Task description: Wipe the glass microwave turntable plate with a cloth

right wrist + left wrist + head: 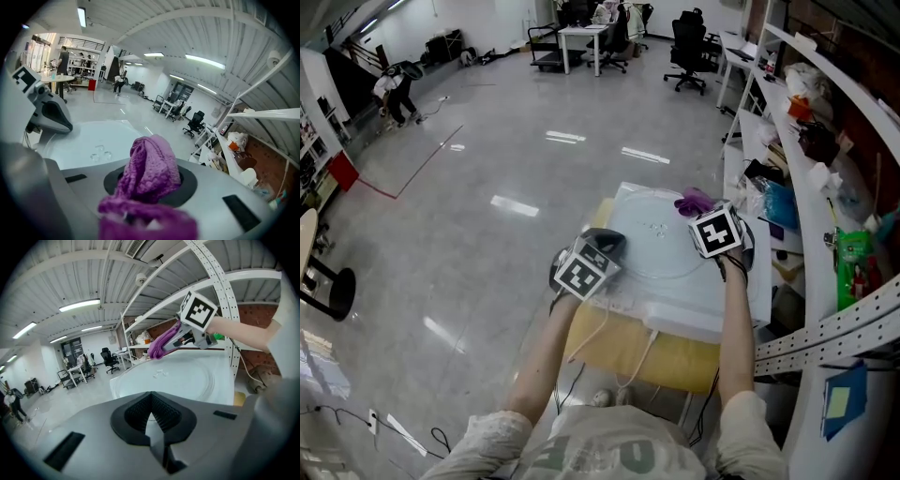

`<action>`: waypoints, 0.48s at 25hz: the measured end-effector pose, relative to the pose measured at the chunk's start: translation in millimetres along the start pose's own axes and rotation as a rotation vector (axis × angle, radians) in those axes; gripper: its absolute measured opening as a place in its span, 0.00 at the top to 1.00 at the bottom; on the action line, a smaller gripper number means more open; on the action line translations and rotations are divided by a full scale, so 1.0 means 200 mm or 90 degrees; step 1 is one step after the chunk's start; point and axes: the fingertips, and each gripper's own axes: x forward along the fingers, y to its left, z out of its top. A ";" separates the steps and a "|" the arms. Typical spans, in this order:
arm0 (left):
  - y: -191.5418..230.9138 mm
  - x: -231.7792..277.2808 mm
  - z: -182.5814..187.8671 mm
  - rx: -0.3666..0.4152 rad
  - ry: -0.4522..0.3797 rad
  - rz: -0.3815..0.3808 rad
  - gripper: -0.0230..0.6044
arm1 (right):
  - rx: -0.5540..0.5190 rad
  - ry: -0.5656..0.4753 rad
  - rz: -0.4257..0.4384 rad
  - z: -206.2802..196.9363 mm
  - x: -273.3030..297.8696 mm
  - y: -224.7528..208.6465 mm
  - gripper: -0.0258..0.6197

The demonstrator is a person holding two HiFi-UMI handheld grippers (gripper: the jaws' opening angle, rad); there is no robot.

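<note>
Glass plate (661, 248) noted lying flat on top of a white box (712, 314), right of centre in the head view. A few small clear specks (654, 228) are seen on its surface towards the far side. In the left gripper view the plate (187, 378) fills the middle ground. In the right gripper view it (89, 140) lies at lower left, specks (101, 152) included.

Purple cloth (694, 201) is held bunched at the plate's far right rim. It is clamped in the right tongs (705, 211), whose jaws are closed on it. The right gripper view shows cloth (150, 168) wadded between the jaws of the right tongs (147, 185) and spilling towards the camera. From the left gripper view the cloth (161, 344) is seen hanging from the tips of the right tongs (171, 345), just above the plate.

Left tongs (602, 244) are placed at the plate's left rim. Jaws are drawn together, only a sliver of pale surface showing between the pads of the left tongs (150, 416). Whether the rim is pinched there cannot be settled. The left tongs (61, 124) also appear at left in the right gripper view.

The white box is carried on a yellow desk (675, 361), with pale cords (628, 366) trailing over the near edge. Cluttered shelving (825, 187) runs along the right edge. Grey floor (487, 169) is recorded at left, and office chairs (689, 47) at top.
</note>
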 end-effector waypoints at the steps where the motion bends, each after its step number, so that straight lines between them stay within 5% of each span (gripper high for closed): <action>1: 0.00 0.00 0.00 0.000 -0.003 0.001 0.96 | 0.001 0.010 -0.002 -0.02 0.04 -0.01 0.88; 12: -0.01 -0.01 -0.01 0.000 -0.003 0.006 0.96 | -0.027 0.009 0.022 -0.02 0.08 0.06 0.88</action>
